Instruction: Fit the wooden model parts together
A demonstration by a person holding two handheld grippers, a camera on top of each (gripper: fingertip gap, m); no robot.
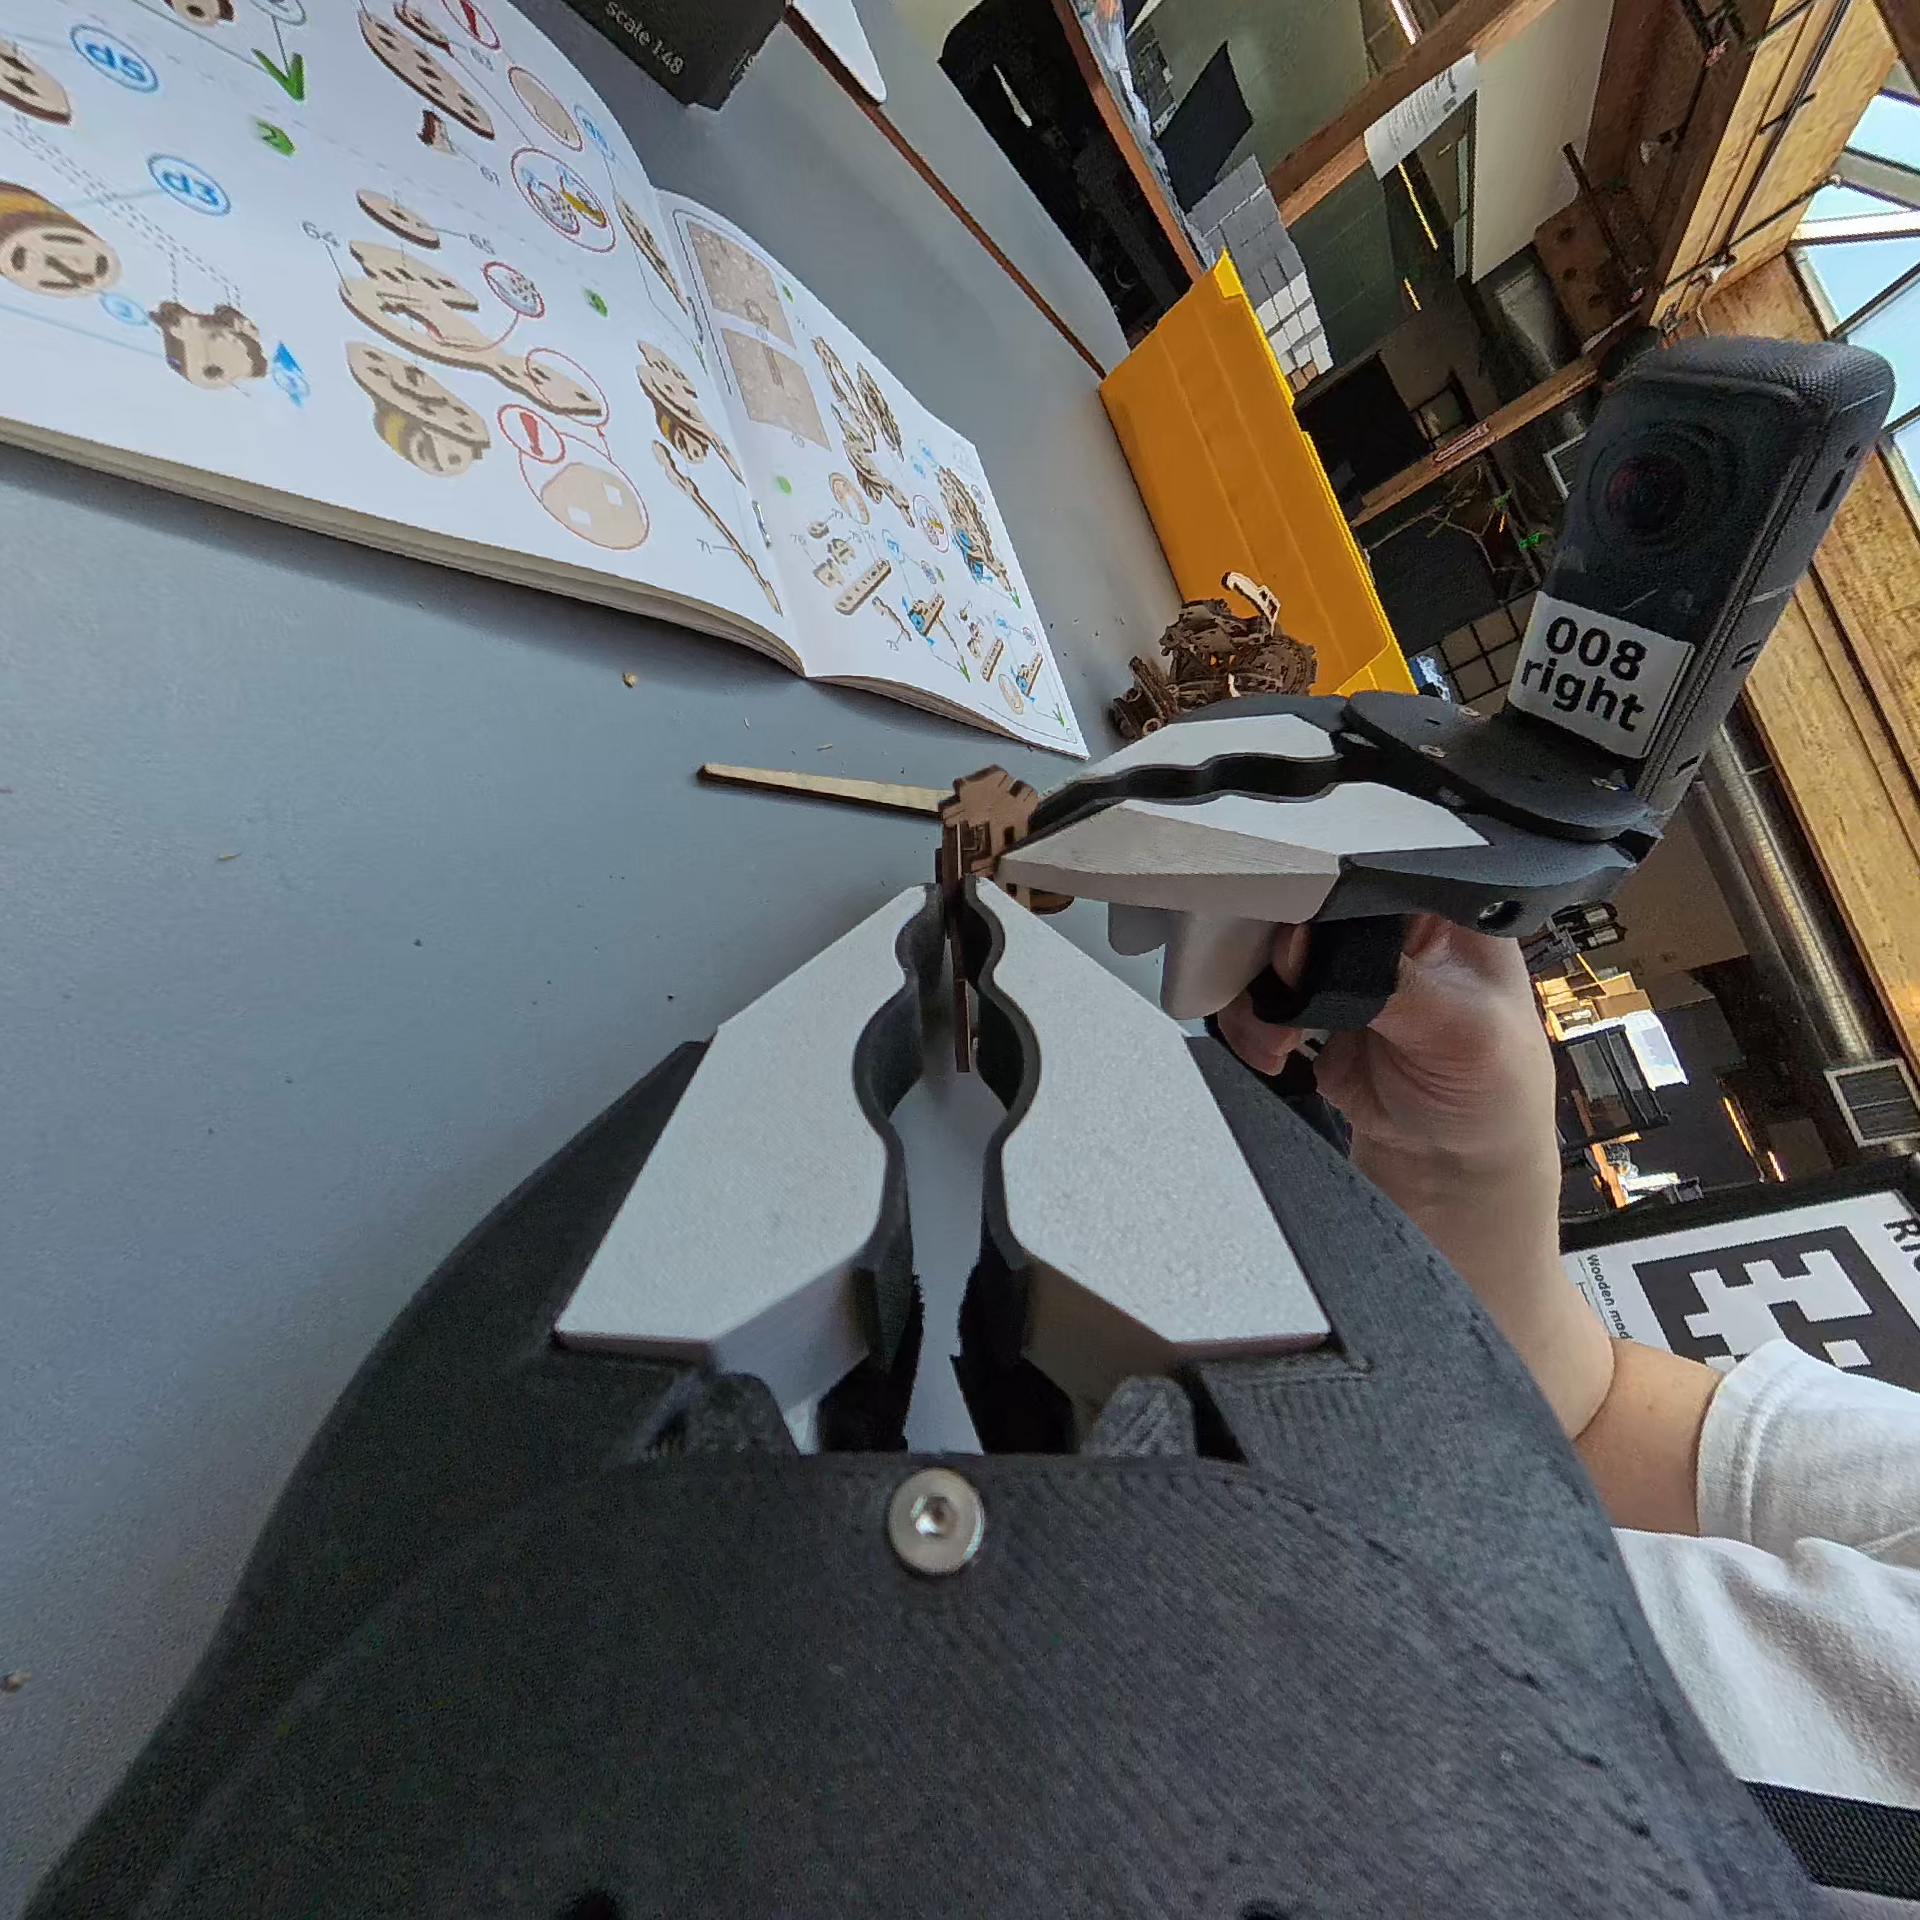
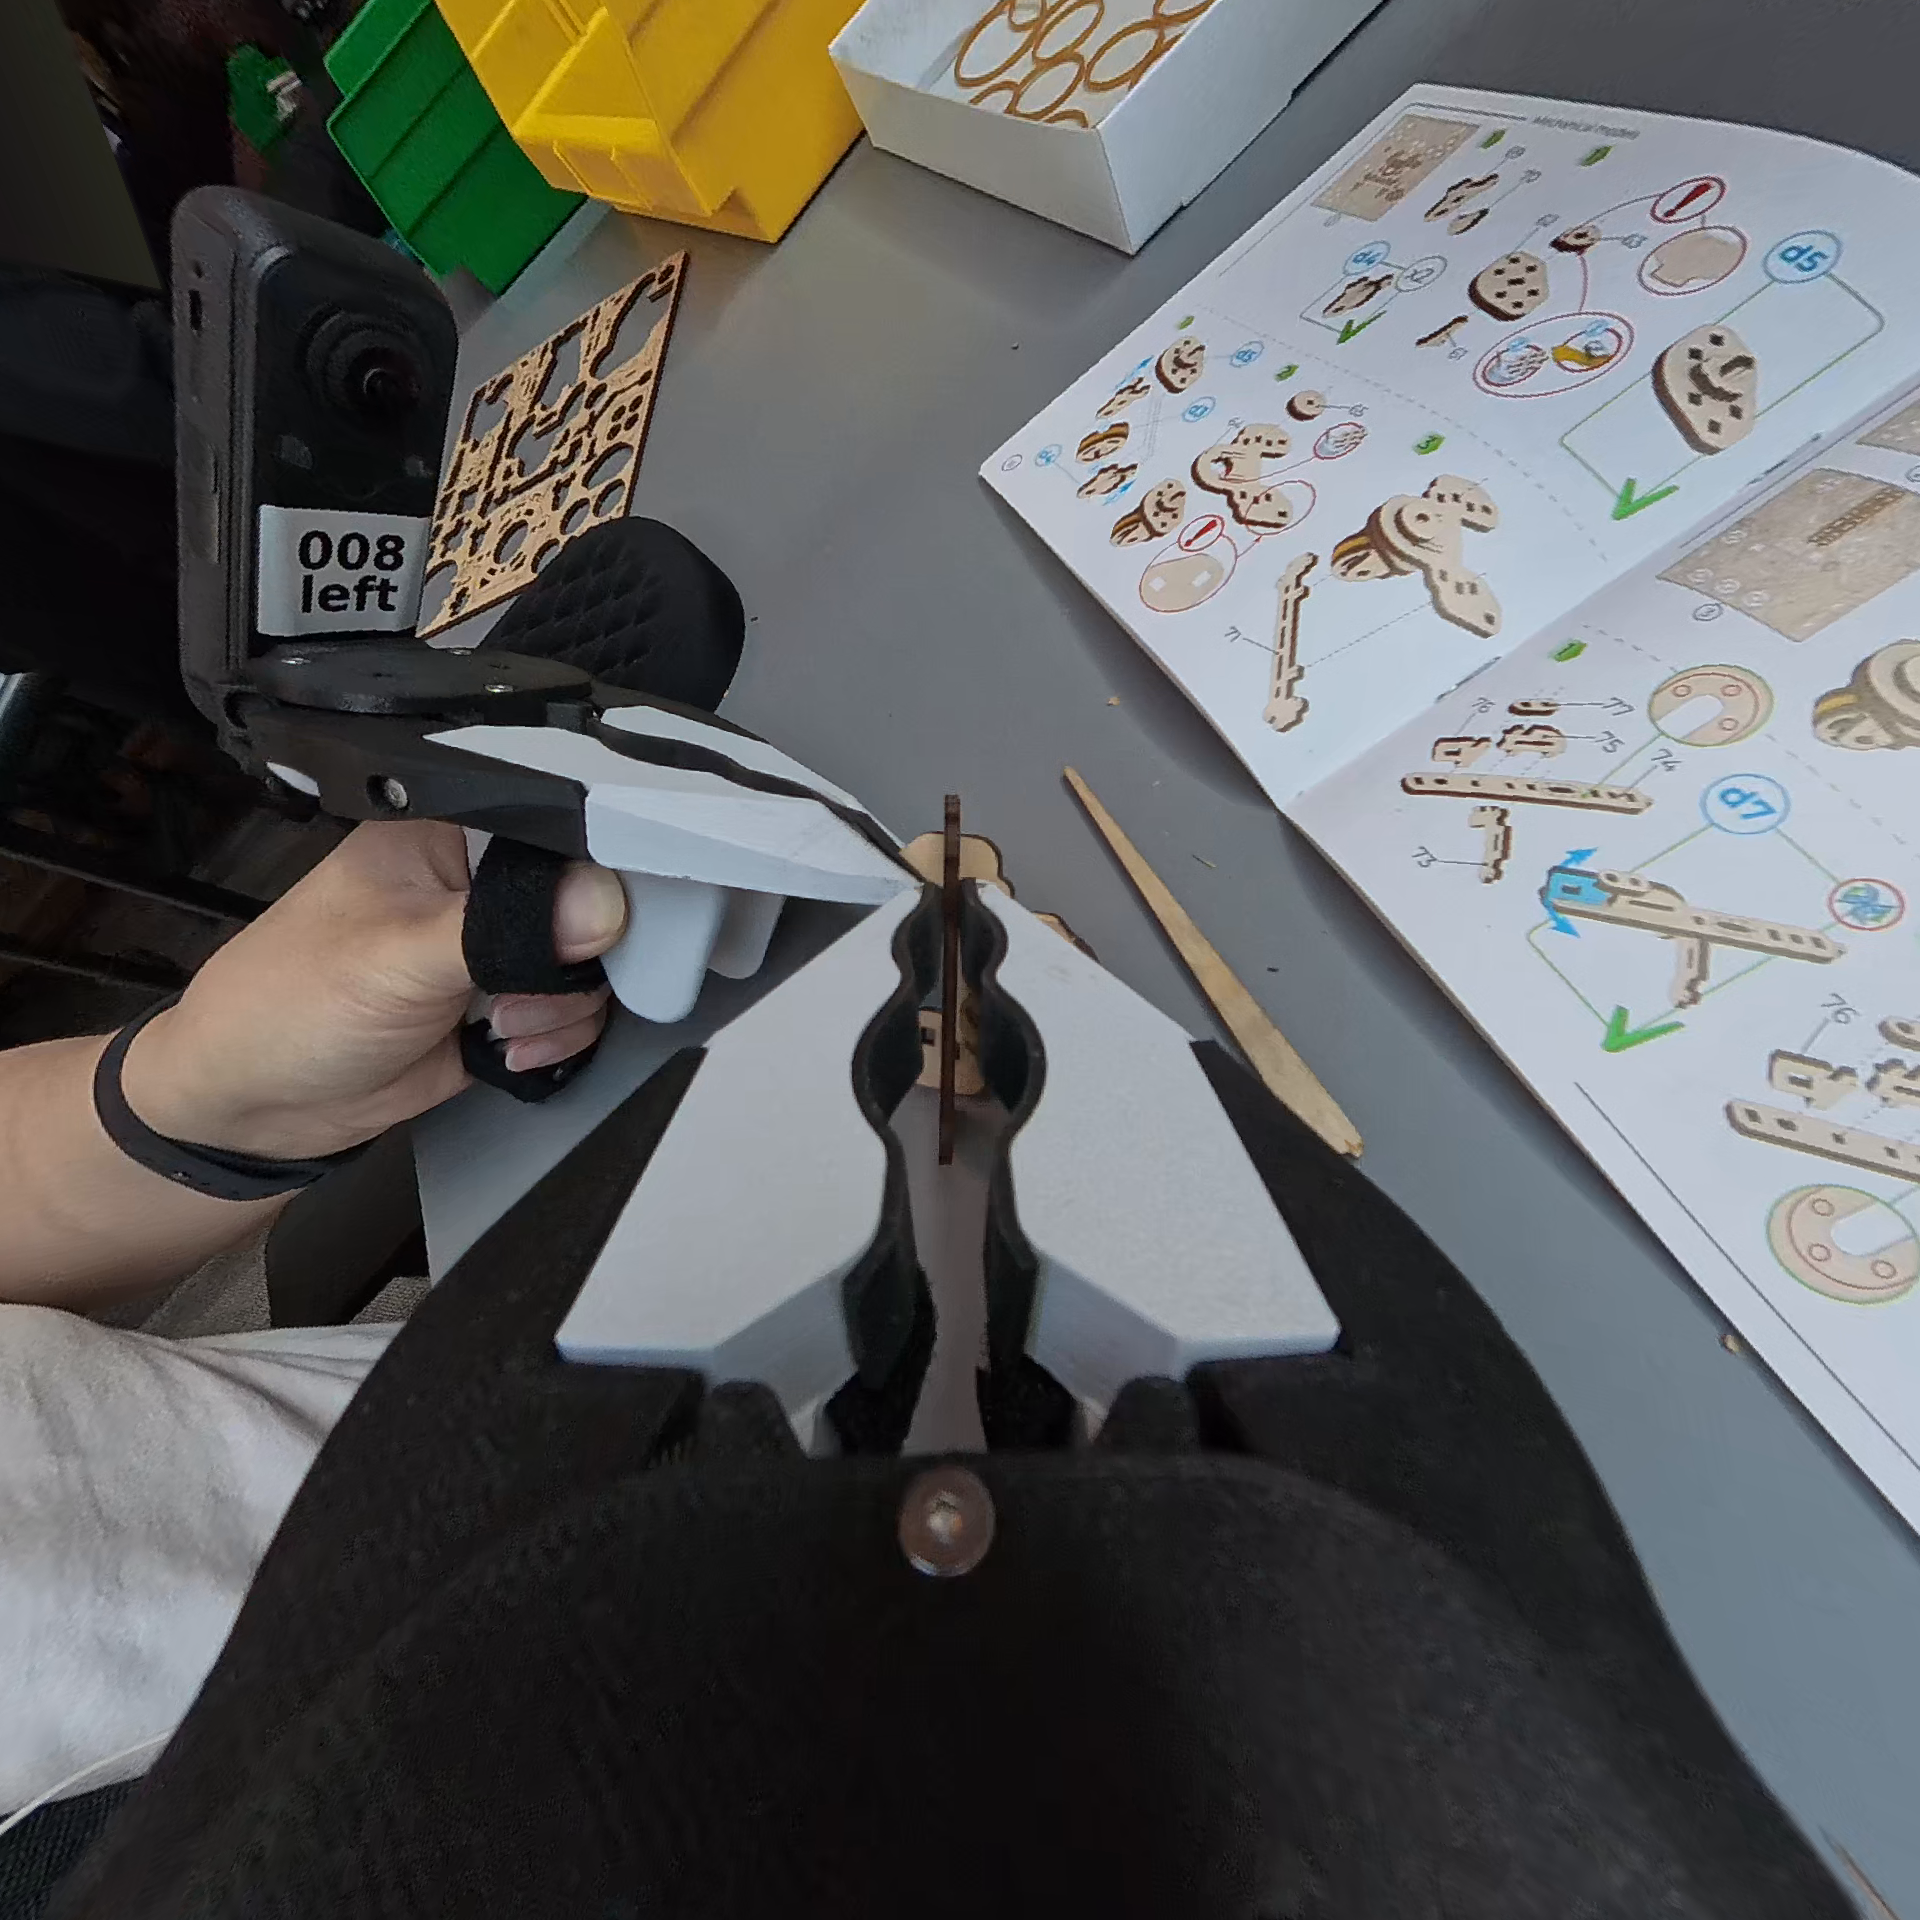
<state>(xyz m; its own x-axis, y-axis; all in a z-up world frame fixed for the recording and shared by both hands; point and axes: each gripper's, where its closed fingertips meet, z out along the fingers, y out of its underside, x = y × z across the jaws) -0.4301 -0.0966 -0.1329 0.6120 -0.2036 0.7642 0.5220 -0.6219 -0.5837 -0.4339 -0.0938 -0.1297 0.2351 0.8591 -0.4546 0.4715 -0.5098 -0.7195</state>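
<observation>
Both grippers meet above the grey table (image 2: 852, 436), each pinching one flat wooden part. Left gripper (image 1: 951, 914) is closed on a thin piece (image 1: 961, 997) seen edge-on; right gripper (image 2: 948, 904) is closed on a second thin piece (image 2: 949, 987), the two parts touching at the fingertips. One open instruction booklet (image 2: 1558, 540) lies beside them. Between booklet and grippers rests one wooden stick (image 2: 1205, 956). One punched-out wooden sheet (image 2: 561, 436) lies farther off, near two yellow bins (image 2: 675, 114) and one green bin (image 2: 436, 156).

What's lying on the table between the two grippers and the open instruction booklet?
In both views, a thin wooden stick lies on the grey table between the closed grippers and the open instruction booklet, plus a few tiny wood crumbs.
</observation>
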